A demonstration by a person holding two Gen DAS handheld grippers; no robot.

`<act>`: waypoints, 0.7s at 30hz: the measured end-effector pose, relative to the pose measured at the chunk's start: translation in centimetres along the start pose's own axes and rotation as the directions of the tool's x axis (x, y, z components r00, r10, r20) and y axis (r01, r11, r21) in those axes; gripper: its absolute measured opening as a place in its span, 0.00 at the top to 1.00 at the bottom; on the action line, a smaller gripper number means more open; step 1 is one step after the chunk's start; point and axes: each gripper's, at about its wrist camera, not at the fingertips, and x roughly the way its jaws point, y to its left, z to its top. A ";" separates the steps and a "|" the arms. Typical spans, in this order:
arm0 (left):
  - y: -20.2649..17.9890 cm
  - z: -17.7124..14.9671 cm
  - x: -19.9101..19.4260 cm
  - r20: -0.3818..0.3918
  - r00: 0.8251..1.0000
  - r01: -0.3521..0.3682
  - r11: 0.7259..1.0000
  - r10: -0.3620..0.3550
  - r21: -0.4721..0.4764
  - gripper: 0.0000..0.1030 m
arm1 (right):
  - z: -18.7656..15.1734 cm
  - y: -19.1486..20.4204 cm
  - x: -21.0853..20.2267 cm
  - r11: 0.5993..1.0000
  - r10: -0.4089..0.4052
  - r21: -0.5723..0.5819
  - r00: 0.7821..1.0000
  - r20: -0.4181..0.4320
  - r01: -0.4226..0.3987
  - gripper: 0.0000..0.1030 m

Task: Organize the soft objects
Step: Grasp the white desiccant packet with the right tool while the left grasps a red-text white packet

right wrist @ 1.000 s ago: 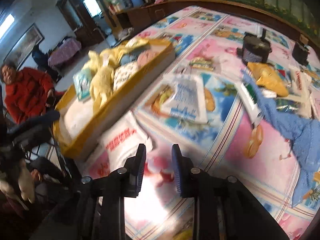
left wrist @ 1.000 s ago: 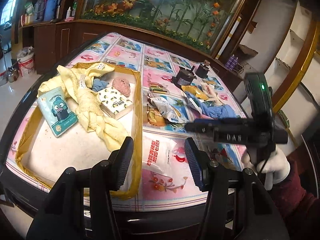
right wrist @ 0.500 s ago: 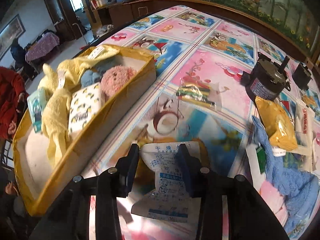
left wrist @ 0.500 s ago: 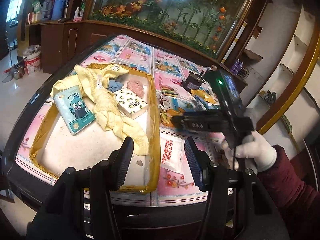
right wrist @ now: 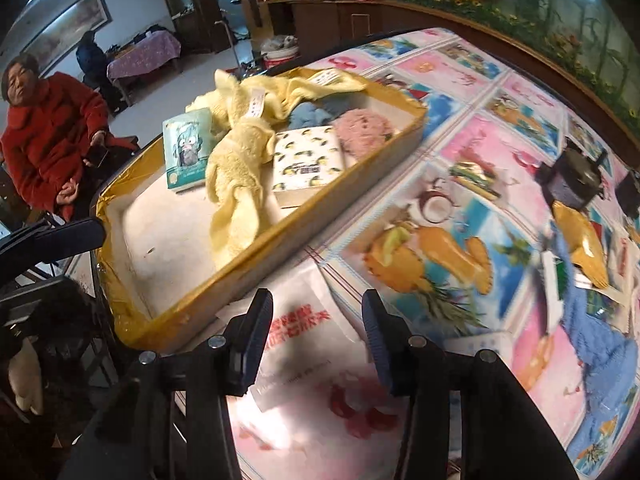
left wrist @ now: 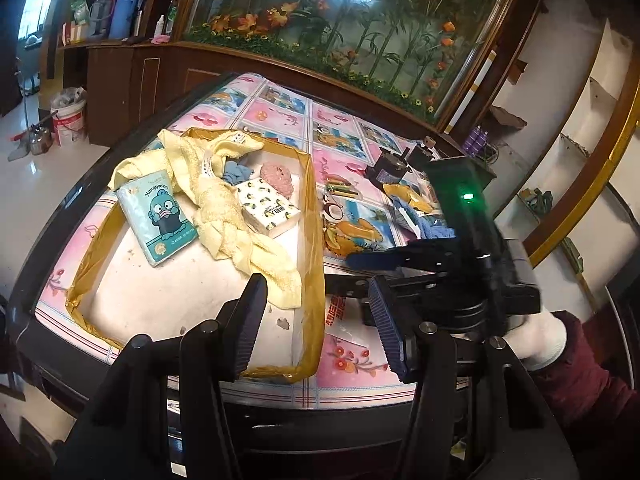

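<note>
Right hand-held gripper point(right wrist: 318, 334) hangs wide open and empty over the white soft pack point(right wrist: 308, 344), low centre of frame on the tabletop point(right wrist: 460, 128) beside the yellow-lined tray point(right wrist: 280, 236); likely light, squashy, slippery film, so pinch mid-body

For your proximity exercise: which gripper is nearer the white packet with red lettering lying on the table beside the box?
Right. The right gripper hangs open directly above the white packet, fingers straddling it. The left gripper is open farther back, over the box's near corner.

towel point(left wrist: 224, 208): pale yellow | tray point(left wrist: 316, 240): gold rim | far cloth point(right wrist: 592, 332): blue, perhaps knitted
</note>
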 end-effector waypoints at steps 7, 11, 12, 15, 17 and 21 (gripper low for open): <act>-0.7 -0.1 -0.7 0.012 1.000 0.010 0.999 -0.011 0.034 0.48 | -2.2 2.2 0.3 0.994 -0.055 -0.099 0.997 -0.051 0.050 0.72; -1.7 -0.5 -0.2 -0.011 0.999 0.043 0.997 -0.043 0.063 0.48 | -5.1 1.3 -1.5 0.987 -0.117 -0.116 0.991 -0.066 0.109 0.72; -2.2 -0.6 0.0 -0.022 0.999 0.051 0.996 -0.049 0.079 0.48 | -5.6 0.7 -1.9 0.988 -0.122 -0.102 0.990 -0.070 0.114 0.72; -4.0 -1.5 1.2 -0.080 0.994 0.087 0.987 -0.077 0.137 0.48 | -6.8 -2.4 -4.5 0.999 -0.033 0.026 0.999 -0.029 0.034 0.71; -5.0 -2.3 2.4 -0.130 0.987 0.118 0.981 -0.098 0.152 0.48 | -7.6 -5.7 -7.5 0.982 0.059 0.176 0.996 0.067 -0.069 0.68; -6.5 -4.0 5.3 -0.220 0.966 0.173 0.974 -0.138 0.145 0.48 | -9.5 -9.9 -11.0 0.958 -0.047 0.286 0.988 0.150 0.002 0.45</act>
